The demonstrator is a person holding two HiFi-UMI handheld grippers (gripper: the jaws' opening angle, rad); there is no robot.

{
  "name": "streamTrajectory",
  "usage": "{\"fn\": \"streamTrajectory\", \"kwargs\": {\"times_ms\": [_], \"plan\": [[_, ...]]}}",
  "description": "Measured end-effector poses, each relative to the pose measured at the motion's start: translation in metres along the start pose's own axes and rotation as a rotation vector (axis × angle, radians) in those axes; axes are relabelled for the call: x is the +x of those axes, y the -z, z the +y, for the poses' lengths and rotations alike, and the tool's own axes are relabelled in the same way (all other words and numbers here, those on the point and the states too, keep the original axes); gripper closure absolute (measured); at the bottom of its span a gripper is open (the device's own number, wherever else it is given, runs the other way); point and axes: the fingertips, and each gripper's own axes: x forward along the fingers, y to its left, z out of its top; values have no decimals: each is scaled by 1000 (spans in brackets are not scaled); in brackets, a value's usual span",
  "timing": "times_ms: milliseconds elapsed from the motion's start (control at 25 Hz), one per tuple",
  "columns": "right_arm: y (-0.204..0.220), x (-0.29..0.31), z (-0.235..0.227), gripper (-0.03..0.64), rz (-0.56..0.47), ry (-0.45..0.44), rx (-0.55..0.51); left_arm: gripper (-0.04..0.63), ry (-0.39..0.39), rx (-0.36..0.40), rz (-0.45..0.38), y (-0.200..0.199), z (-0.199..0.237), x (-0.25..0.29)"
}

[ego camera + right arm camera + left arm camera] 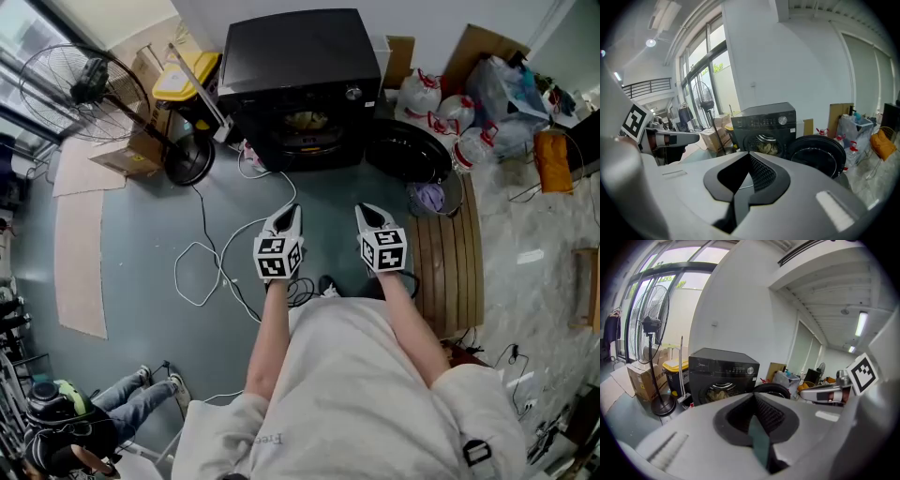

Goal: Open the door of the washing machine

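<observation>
The left hand-held gripper (289, 216) and right hand-held gripper (367, 216) are held side by side over the grey floor (141, 244), jaws closed on nothing. Farther off, the black front-loading washing machine (300, 84) is seen, its round dark door (408, 150) swung open rightward.

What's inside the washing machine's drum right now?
The washing machine has its door swung open to the right, and crumpled pale yellowish laundry shows in the drum. How deep the load goes cannot be seen; the back of the drum is dark.
</observation>
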Motion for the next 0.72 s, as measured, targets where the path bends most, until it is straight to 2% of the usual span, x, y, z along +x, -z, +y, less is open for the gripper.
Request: {"fn": "streamTrajectory", "kwargs": {"times_ms": [280,720], "plan": [[10,-4,9,617,6,-21,-22,538,9,5,5,8,-3,-4],[19,-13,2,617,10,2,-14,538,8,-7,4,15,-5,-8]]}}
